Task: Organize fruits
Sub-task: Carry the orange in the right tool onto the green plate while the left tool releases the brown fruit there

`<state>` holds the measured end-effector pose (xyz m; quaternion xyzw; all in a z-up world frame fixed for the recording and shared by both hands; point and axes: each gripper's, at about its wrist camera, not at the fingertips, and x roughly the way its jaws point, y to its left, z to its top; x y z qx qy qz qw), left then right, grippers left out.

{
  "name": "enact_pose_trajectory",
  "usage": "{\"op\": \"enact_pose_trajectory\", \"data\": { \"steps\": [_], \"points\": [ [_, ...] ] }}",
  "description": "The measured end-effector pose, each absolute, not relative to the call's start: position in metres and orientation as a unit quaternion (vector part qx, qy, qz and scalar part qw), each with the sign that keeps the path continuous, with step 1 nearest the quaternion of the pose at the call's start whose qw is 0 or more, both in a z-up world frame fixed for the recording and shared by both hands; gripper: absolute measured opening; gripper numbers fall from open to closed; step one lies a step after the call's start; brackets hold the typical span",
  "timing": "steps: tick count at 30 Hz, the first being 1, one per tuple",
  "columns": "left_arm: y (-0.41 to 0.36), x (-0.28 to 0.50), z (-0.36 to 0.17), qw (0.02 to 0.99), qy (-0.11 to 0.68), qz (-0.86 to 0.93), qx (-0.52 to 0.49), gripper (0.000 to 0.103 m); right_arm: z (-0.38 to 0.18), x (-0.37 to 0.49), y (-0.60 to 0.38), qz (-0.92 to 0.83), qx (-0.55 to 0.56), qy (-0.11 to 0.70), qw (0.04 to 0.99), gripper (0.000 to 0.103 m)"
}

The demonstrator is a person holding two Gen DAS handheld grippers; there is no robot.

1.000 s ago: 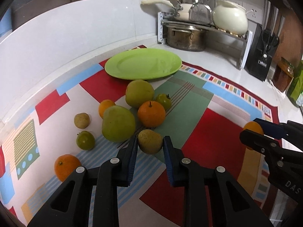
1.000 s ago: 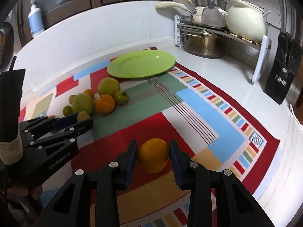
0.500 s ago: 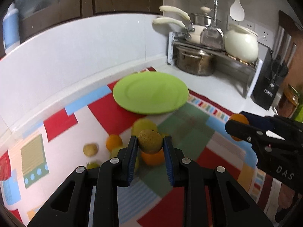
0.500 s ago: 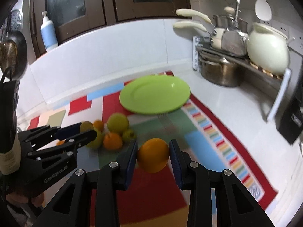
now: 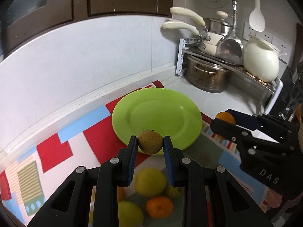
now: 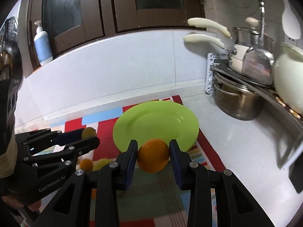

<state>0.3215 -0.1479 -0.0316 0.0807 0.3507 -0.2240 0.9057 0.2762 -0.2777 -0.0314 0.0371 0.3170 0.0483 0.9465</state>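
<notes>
My left gripper (image 5: 150, 144) is shut on a small brownish-green fruit (image 5: 150, 141) and holds it in the air just short of the near rim of the green plate (image 5: 157, 113). My right gripper (image 6: 153, 154) is shut on an orange (image 6: 153, 155), also lifted, at the plate's near rim (image 6: 155, 123). The plate holds nothing. Each gripper shows in the other's view: the right one (image 5: 223, 122) to the right of the plate, the left one (image 6: 89, 135) to the left. Several fruits, green ones (image 5: 150, 181) and an orange one (image 5: 159, 207), lie on the mat below.
A colourful patterned mat (image 5: 55, 147) covers the white counter. A rack (image 5: 227, 60) with steel pots, a white kettle (image 5: 261, 62) and pans stands at the back right. A knife block (image 5: 291, 94) is at far right. A soap bottle (image 6: 42, 43) stands on the ledge.
Both grippers have lifted their fruits off the mat and moved forward toward the green plate. The fruit pile has dropped below the left gripper's fingers.
</notes>
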Motion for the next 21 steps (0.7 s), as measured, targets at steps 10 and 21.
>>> {"op": "enact_pose_trajectory", "data": {
  "steps": [10,21],
  "points": [
    [-0.167,0.377,-0.061,0.883,0.400,-0.232,0.084,0.028,-0.069,0.342,-0.291,0.065,0.054,0.356,0.931,0.035],
    [-0.164,0.393,-0.067,0.883,0.403,-0.226,0.084,0.042,-0.084,0.368,-0.286,0.060,0.044,0.362,0.929,0.039]
  ]
}}
